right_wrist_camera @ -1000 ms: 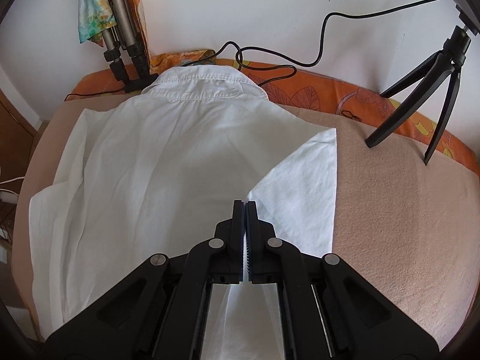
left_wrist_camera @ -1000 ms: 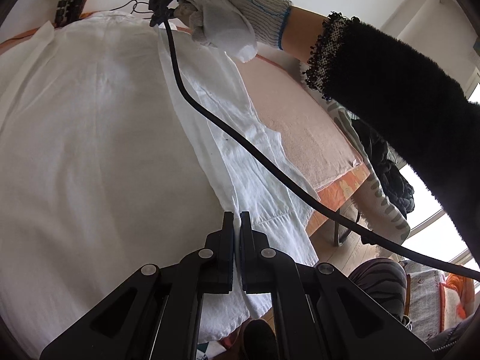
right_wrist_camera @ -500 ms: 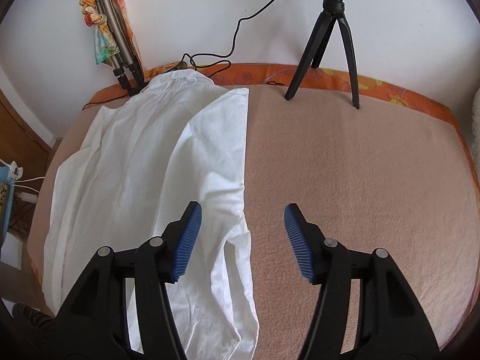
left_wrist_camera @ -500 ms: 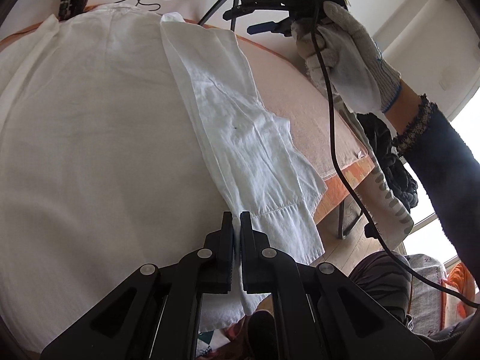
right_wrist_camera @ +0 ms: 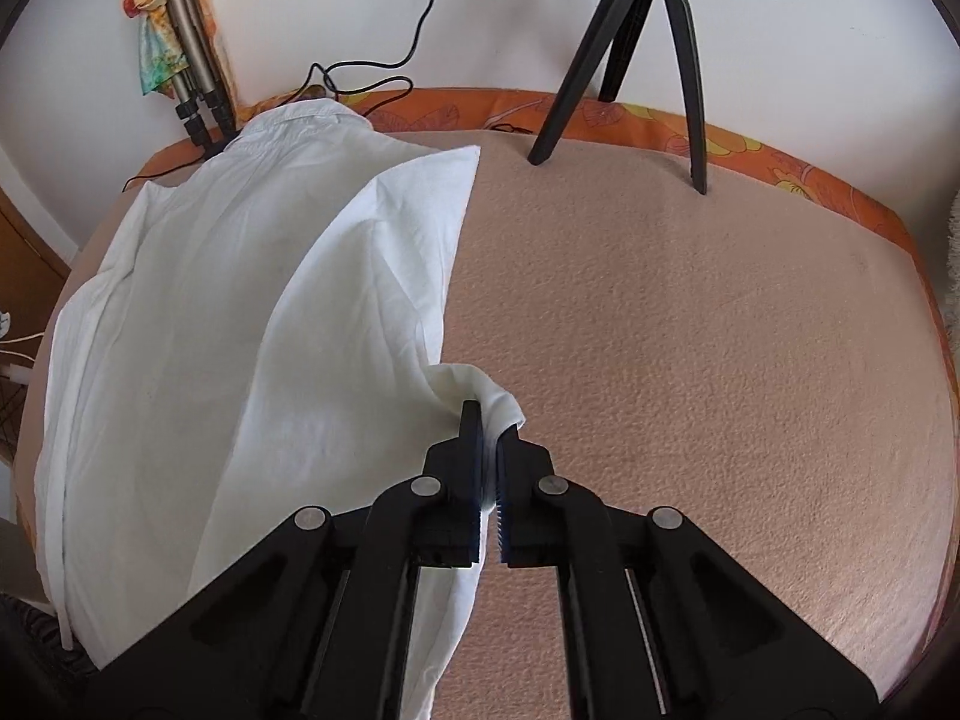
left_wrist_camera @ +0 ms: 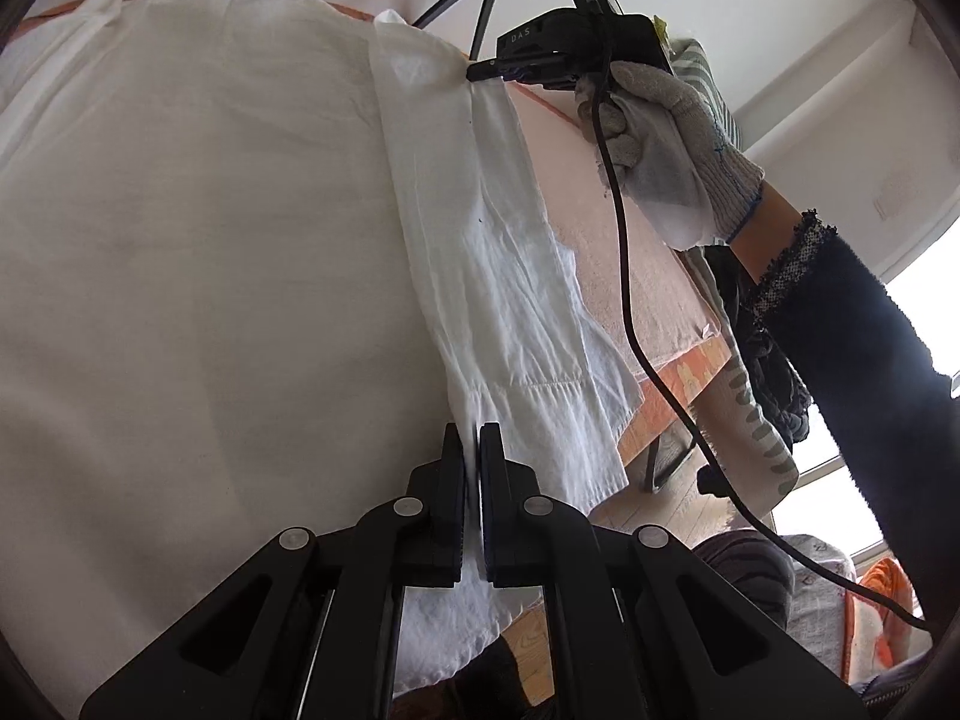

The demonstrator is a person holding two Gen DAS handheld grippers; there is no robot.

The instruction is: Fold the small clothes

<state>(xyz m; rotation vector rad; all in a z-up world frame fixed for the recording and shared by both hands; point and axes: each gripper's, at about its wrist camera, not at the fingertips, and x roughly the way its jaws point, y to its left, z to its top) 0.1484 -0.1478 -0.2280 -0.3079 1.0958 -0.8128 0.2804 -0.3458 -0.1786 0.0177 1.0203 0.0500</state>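
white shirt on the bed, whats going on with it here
A person with a handheld gripper in each hand is folding a white shirt spread on a peach blanket. The right gripper is shut on a bunched bit of the shirt's edge partway along its side, while the left gripper is shut on the same side down near the hem. One side panel already lies folded over the body. The collar end points toward a black tripod by the wall.
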